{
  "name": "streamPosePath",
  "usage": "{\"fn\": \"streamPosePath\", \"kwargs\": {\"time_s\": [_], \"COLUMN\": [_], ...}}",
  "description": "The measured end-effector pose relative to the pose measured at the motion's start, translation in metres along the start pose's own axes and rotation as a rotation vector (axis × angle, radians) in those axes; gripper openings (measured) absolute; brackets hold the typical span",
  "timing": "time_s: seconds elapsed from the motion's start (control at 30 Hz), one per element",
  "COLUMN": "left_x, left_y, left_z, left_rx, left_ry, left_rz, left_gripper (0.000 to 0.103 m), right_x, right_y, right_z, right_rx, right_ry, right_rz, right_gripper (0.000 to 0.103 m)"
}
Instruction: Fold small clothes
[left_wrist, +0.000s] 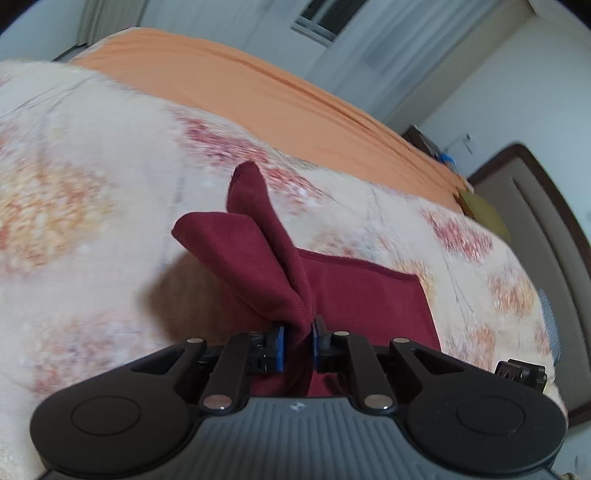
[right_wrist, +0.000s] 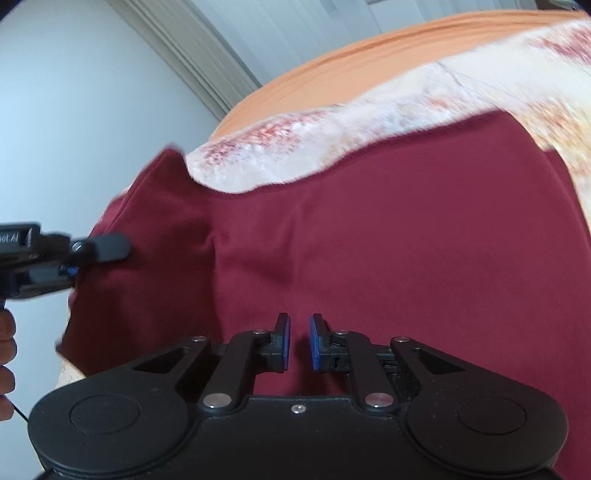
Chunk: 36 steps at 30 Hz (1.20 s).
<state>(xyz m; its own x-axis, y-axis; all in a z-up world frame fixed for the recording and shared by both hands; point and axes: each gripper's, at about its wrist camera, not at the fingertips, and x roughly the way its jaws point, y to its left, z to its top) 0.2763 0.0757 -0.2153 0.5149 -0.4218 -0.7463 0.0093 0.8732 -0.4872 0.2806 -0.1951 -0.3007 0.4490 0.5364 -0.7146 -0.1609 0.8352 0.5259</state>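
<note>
A dark red garment (left_wrist: 369, 302) lies on a floral blanket (left_wrist: 92, 184). My left gripper (left_wrist: 298, 332) is shut on a bunched corner of it. That corner (left_wrist: 240, 251) rises from the pads in two folded flaps, lifted off the blanket. In the right wrist view the garment (right_wrist: 406, 240) spreads wide below my right gripper (right_wrist: 299, 332). Its blue pads (right_wrist: 284, 343) stand a narrow gap apart, with nothing pinched between them. The left gripper (right_wrist: 74, 266) shows at the left edge, holding the garment's raised side. A hand (right_wrist: 5, 343) grips its handle.
The blanket covers a bed with an orange sheet (left_wrist: 258, 85) beyond it. A padded brown headboard (left_wrist: 546, 229) stands at the right, with white walls and curtains (right_wrist: 207, 55) behind. A yellow item (left_wrist: 480, 210) lies at the bed's far edge.
</note>
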Motion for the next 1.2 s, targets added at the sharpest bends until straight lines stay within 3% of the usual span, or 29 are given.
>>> {"fn": "streamPosePath", "kwargs": {"time_s": [0.17,0.27,0.33,0.43,0.47,0.5,0.63,0.7,0.83,0.93,1.2], "left_x": [0.055,0.072,0.065,0.043,0.037,0.033,0.051,0.054,0.025,-0.003,-0.035], "left_y": [-0.062,-0.068,-0.065,-0.060,-0.057,-0.055,-0.053,-0.049,-0.037,-0.011,0.082], "left_z": [-0.021,-0.030,-0.029,-0.023,-0.021,-0.020,-0.016,-0.014,-0.011,-0.016,-0.078], "left_rx": [0.226,0.231,0.199,0.158,0.141,0.127,0.104,0.044,-0.081,-0.175,-0.391], "left_ry": [0.080,0.121,0.108,0.063,0.050,0.045,0.089,0.086,-0.017,-0.084,-0.036], "left_rz": [0.081,0.091,0.075,0.017,-0.013,-0.039,-0.038,-0.073,-0.179,-0.194,-0.019], "left_gripper": [0.018,0.024,0.025,0.050,0.062,0.067,0.065,0.065,0.064,0.069,0.070], "right_x": [-0.013,-0.018,-0.023,-0.026,-0.024,-0.025,-0.032,-0.036,-0.036,-0.025,0.008], "right_y": [-0.025,-0.032,-0.035,-0.040,-0.041,-0.042,-0.050,-0.056,-0.064,-0.064,-0.043], "right_z": [-0.013,-0.015,-0.016,-0.016,-0.016,-0.017,-0.021,-0.024,-0.022,-0.010,0.017], "right_rx": [0.119,0.131,0.134,0.145,0.148,0.156,0.249,0.329,0.460,0.505,0.497], "right_ry": [0.006,0.015,0.015,0.015,0.016,0.016,-0.003,-0.027,-0.059,-0.066,-0.047], "right_rz": [0.040,0.057,0.067,0.082,0.085,0.088,0.128,0.170,0.254,0.310,0.338], "right_gripper": [0.014,0.015,0.018,0.025,0.025,0.025,0.034,0.036,0.042,0.044,0.048]}}
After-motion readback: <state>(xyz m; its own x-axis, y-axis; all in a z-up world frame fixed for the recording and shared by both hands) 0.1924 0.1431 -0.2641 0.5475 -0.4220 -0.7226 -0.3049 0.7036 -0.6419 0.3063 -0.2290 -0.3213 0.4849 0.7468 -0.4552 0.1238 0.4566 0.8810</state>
